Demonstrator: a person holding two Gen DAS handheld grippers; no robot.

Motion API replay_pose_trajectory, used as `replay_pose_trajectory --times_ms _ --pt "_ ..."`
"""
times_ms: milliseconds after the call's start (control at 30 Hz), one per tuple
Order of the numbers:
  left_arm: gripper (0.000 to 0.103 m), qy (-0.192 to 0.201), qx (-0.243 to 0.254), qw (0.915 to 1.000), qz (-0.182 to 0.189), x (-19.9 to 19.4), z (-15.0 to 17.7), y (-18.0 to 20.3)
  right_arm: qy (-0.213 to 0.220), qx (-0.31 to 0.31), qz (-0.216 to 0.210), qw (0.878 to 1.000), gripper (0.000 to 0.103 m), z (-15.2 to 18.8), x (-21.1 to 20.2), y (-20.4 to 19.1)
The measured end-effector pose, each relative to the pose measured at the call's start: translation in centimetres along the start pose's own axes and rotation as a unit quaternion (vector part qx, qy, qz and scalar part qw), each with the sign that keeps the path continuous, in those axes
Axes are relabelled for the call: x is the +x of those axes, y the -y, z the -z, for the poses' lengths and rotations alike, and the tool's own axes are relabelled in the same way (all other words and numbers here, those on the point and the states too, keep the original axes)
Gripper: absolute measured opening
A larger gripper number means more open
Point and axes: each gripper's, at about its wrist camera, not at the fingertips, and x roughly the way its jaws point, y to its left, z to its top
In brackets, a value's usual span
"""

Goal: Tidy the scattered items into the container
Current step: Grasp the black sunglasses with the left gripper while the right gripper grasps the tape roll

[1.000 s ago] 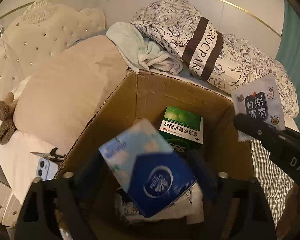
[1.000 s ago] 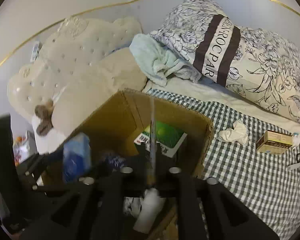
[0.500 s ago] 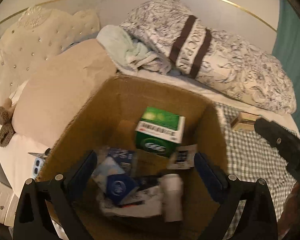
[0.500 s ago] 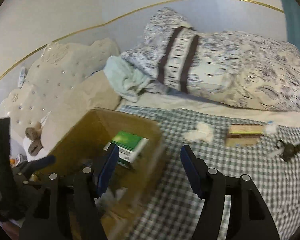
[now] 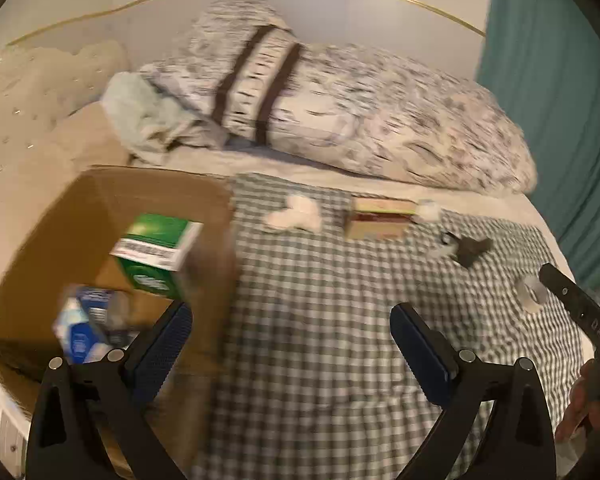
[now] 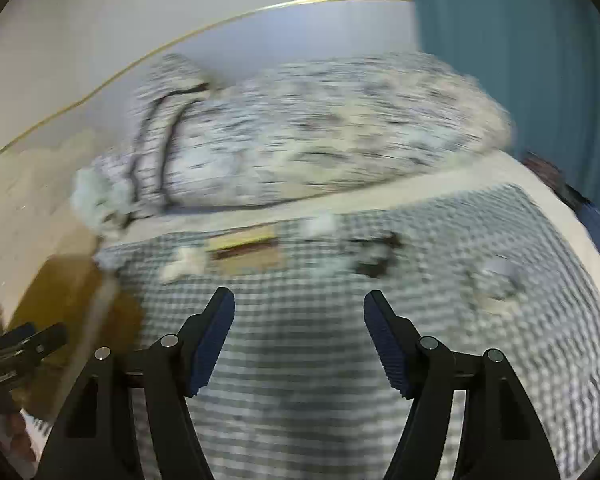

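The cardboard box (image 5: 32, 240) stands at the left on the bed and holds a green medicine box (image 5: 156, 248) and a blue tissue pack (image 5: 80, 332). My left gripper (image 5: 290, 312) is open and empty, to the right of the box rim over the checked blanket (image 5: 320, 300). My right gripper (image 6: 298, 300) is open and empty over the blanket (image 6: 300, 340). Scattered on the blanket are a white crumpled tissue (image 5: 296, 216), a tan and red flat box (image 5: 380, 218), a dark small item (image 5: 466, 250) and a tape roll (image 5: 534, 298). Both views are blurred.
A floral pillow (image 5: 340, 120) and a pale green towel (image 5: 148, 120) lie at the back. A beige cushion (image 5: 32, 184) sits behind the box. A teal curtain (image 5: 560, 100) hangs at the right. The right gripper's body (image 5: 580, 312) shows at the left wrist view's right edge.
My left gripper dropped the blue tissue pack into the box and my right let go of the thin card. Both opened and swung right, from the box toward the scattered items.
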Motion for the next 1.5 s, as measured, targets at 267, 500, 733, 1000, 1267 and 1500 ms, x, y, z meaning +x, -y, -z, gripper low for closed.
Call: replay_pose_trajectory --times_ms 267,500,733,1000,1267,1500 --pt "0.102 -0.032 0.045 0.9978 0.036 4.4 1.6 7.6 0.021 0.062 0.067 0.996 0.08 1.3 -0.2 10.6" --pt "0.102 -0.063 0.071 0.9951 0.029 8.3 2.3 10.5 0.0 0.073 0.098 0.992 0.085 1.8 3.5 14.2" --pt "0.102 -0.091 0.071 0.993 0.022 12.0 2.3 11.6 -0.053 0.034 0.154 0.986 0.087 1.9 9.2 16.3" --pt "0.102 -0.107 0.081 0.9907 0.019 14.4 2.1 12.9 -0.09 -0.045 0.244 0.964 0.087 1.8 14.8 18.1" --pt "0.102 -0.094 0.098 0.9903 0.03 16.7 1.1 16.2 -0.073 -0.004 0.215 0.974 0.088 0.8 17.0 20.9" --pt "0.102 -0.046 0.123 0.9897 0.058 18.6 -0.8 21.3 -0.043 -0.014 0.22 0.974 0.083 1.6 17.0 20.4"
